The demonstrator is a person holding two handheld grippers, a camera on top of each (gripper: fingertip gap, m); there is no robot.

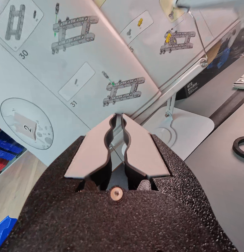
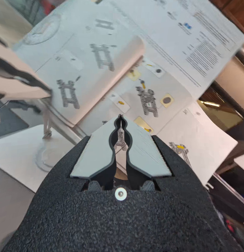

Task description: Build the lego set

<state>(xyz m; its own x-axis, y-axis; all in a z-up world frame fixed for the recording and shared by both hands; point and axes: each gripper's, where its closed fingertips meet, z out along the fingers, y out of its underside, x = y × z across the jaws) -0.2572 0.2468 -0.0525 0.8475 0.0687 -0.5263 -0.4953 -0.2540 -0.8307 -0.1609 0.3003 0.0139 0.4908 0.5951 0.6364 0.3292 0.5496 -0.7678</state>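
The open instruction booklet (image 1: 64,65) leans on a white metal book stand (image 1: 187,129). My left gripper (image 1: 118,115) is nearly closed, with its tips right at the lower edge of the left page, which bows away from the stand. In the right wrist view this gripper (image 2: 30,84) reaches in from the left and meets the same curled page (image 2: 105,47). My right gripper (image 2: 120,115) is shut with nothing visible between its tips and hovers over the booklet's right page (image 2: 146,98). That view is blurred. No loose lego pieces show.
A wire page holder (image 1: 199,34) crosses the booklet's right page. A black lego box (image 1: 200,84) lies behind the stand. A black ring (image 1: 241,148) lies on the dark table at right. Blue and red bins (image 1: 6,147) stand at left. Spacing between my two grippers at the tips: around 12 cm.
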